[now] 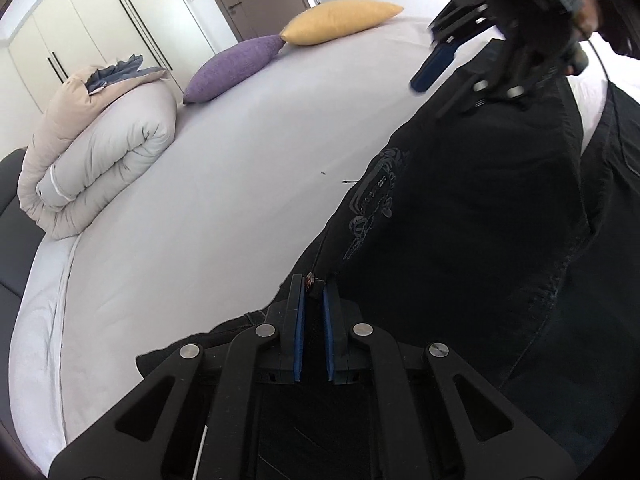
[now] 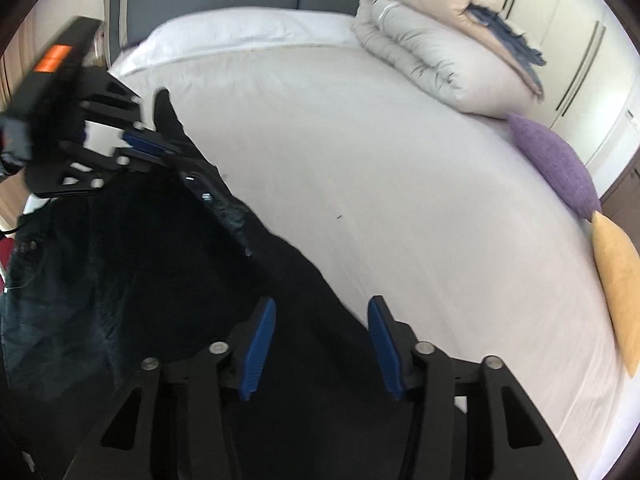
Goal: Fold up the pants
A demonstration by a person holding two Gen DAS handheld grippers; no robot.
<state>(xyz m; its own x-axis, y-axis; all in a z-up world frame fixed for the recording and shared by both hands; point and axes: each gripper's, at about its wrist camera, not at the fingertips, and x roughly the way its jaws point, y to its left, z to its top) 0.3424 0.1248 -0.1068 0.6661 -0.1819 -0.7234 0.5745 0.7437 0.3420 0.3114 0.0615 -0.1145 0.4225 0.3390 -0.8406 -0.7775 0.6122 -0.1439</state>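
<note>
Black pants (image 1: 460,208) with a grey printed design hang above the white bed. My left gripper (image 1: 314,280) is shut on the edge of the pants and holds them up; it also shows in the right wrist view (image 2: 160,146), clamped on the fabric. The pants (image 2: 140,260) drape down below it. My right gripper (image 2: 322,344) is open, its blue pads wide apart, with the pants fabric just below and between them, not clamped. In the left wrist view the right gripper (image 1: 452,72) is blurred above the pants.
The white bed sheet (image 1: 208,200) spreads under the pants. A rolled beige duvet (image 1: 100,152), a purple cushion (image 1: 236,68) and a yellow cushion (image 1: 344,22) lie along the far side. Wardrobes and a door stand behind.
</note>
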